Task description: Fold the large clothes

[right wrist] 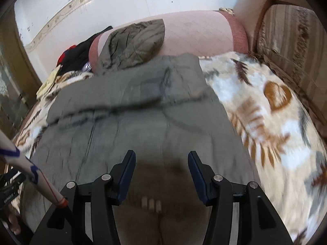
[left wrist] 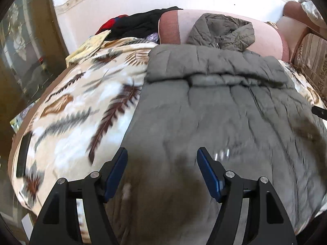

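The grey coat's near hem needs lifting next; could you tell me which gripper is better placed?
Neither clearly: left gripper and right gripper both hover open over the grey coat, side by side.

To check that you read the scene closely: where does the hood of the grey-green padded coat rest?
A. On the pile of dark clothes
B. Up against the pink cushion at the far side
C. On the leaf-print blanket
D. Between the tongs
B: in both wrist views the hood of the coat lies up against the pink cushion, beyond the leaf-print blanket.
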Available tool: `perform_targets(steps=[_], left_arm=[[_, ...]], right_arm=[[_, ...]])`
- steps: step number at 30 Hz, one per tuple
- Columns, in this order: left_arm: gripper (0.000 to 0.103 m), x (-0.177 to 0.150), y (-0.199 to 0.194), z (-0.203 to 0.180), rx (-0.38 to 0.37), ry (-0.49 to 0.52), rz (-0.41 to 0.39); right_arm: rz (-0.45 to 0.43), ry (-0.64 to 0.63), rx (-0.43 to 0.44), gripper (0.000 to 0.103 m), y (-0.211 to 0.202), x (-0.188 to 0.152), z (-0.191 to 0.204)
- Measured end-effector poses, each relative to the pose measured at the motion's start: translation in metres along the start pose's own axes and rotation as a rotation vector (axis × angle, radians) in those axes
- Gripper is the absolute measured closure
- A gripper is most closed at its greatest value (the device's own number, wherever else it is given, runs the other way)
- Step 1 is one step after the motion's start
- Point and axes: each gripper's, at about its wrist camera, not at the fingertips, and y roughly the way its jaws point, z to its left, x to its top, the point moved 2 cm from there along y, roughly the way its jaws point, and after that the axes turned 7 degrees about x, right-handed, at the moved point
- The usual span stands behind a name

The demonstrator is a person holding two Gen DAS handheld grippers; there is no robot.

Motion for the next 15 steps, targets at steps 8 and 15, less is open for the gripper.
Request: perform_targets(steps=[8, 15], left_arm=[[0.034, -0.053, -0.003, 0.004, -0.012, 0.027, 0.01], [0.034, -0.052, -0.011, 0.004, -0.038, 0.025, -0.043]], right_arm=[[0.014, 0.026, -0.012, 0.045, -0.048, -0.095, 0.008], [-0.031, 0.049, -0.018, 0.046, -0.064, -0.119, 0.009]])
